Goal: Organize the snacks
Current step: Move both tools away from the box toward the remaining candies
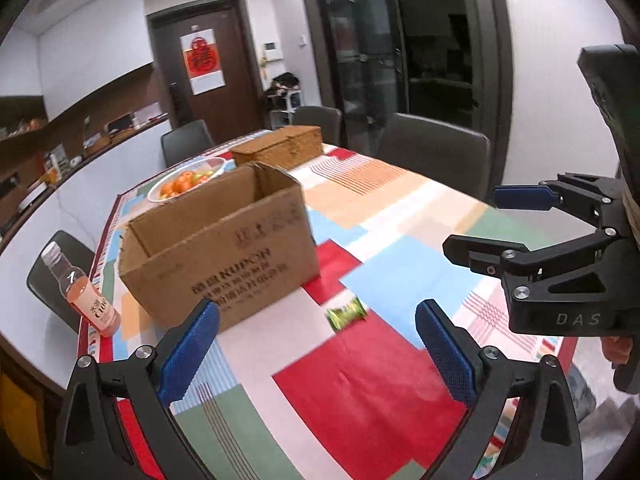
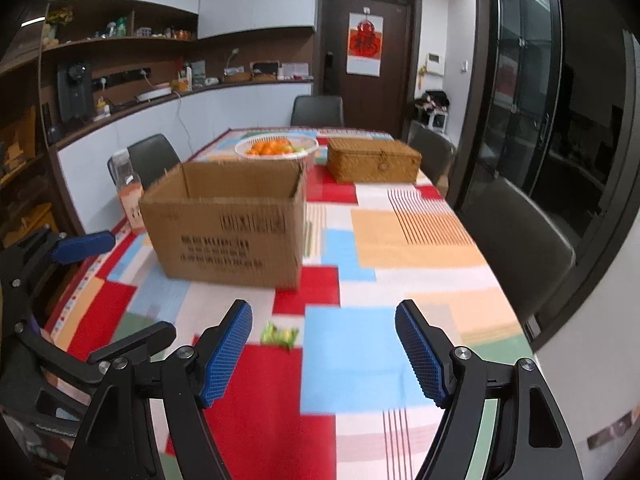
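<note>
Lying alone on the near part of the patchwork tablecloth [image 2: 352, 240], in front of the open brown cardboard box [image 2: 224, 220], the small green-yellow snack packet [image 2: 279, 335] is approached by the empty, spread left gripper [image 1: 318, 344] and right gripper [image 2: 324, 352], so next one must be lowered and closed around it.

Each claw is a matte black frame of angular, triangular-cutout arms joined by round silver screws. The left claw [image 1: 316, 356] and right claw [image 2: 323, 354] both carry blue fingers [image 1: 188, 354] with a fine cross-hatched grip texture. Pale "DAS" lettering marks the right claw's black body.
</note>
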Tool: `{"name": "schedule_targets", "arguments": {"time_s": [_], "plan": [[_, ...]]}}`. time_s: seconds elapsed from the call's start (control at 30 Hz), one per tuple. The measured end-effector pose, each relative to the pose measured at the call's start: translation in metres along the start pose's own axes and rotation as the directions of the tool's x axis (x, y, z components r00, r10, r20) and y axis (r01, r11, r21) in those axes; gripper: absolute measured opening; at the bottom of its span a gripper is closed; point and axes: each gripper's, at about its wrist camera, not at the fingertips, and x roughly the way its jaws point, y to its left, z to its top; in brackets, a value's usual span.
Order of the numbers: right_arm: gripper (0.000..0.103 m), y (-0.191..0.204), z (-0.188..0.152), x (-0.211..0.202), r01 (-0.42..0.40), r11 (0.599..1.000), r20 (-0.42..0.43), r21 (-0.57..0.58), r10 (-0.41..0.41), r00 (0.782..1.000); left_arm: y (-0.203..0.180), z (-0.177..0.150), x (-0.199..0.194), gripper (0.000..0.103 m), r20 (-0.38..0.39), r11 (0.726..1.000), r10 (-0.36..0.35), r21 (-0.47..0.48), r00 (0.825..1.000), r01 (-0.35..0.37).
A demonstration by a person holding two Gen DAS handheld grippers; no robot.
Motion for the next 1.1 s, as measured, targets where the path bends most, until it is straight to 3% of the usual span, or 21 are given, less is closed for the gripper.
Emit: {"name": "schedule_targets", "arguments": {"time_s": [0.13,0.4,0.63,0.73,0.83,0.97,1.1], "plan": [[0.075,-0.005,-0.021,-0.002,0.01,1.0,-0.045,0.013,-0.009,0.999,-0.014,-0.011,-0.003,0.095,-0.014,0.999,-0.035,0.04,0.999,0.035],[0.075,-0.011,-0.052,-0.011,0.027,0.999,-0.089,0.044,-0.023,0.996,-0.048,-0.035,-0.003,0.078,-0.081,0.981,-0.115,0.148,0.99,0.126],[0.075,-0.011,-0.081,-0.02,0.028,0.998,-0.133,0.048,-0.022,0.991,-0.074,-0.055,-0.008,0.066,-0.147,0.952,-0.203,0.2,0.968,0.23],[0.075,-0.012,-0.093,-0.023,0.029,0.999,-0.157,0.046,-0.022,0.987,-0.087,-0.064,-0.007,0.064,-0.188,0.929,-0.255,0.225,0.949,0.294],[0.075,-0.012,-0.105,-0.024,0.029,0.999,-0.182,0.043,-0.02,0.983,-0.102,-0.072,-0.006,0.064,-0.225,0.887,-0.324,0.266,0.919,0.378],[0.075,-0.014,-0.119,-0.024,0.029,0.999,-0.214,0.039,-0.02,0.977,-0.125,-0.085,0.001,0.059,-0.296,0.836,-0.345,0.334,0.891,0.435],[0.075,-0.019,-0.127,-0.022,0.04,0.998,-0.236,0.051,-0.027,0.971,-0.136,-0.091,0.009,0.055,-0.353,0.813,-0.363,0.332,0.862,0.478]]}}
